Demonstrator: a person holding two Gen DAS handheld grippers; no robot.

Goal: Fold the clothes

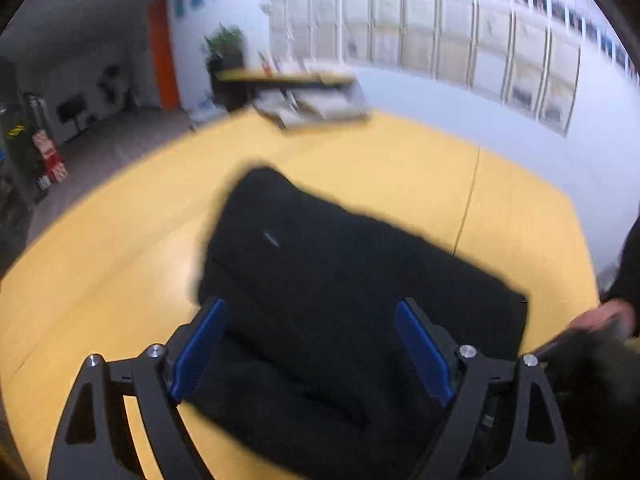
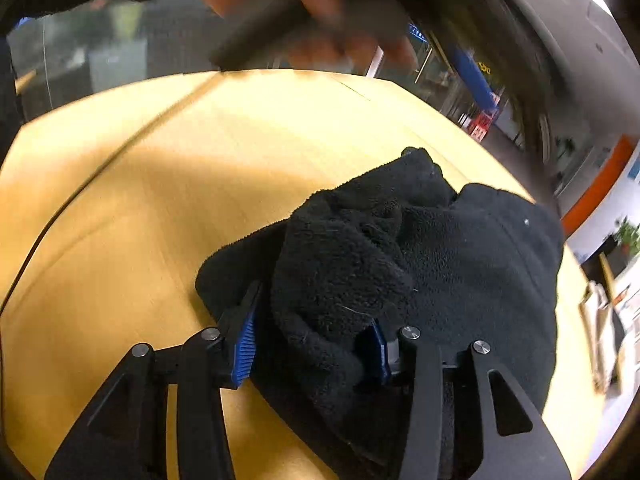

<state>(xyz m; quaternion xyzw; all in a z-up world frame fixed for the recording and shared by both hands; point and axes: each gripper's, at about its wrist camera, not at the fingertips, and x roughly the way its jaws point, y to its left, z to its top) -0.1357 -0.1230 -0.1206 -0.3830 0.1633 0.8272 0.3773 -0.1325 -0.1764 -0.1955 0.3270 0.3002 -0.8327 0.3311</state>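
An office wall of framed sheets (image 1: 460, 40) backs a yellow table (image 1: 120, 248) where a black fleece (image 1: 340, 272) lies folded, the left gripper (image 1: 312, 344) spread wide above it, the right gripper (image 2: 314, 344) pinching a bunched fold of it.

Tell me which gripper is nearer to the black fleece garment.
Right. The right gripper has a bunched fold of the black fleece garment between its fingers. The left gripper is wide open above the garment, gripping nothing.
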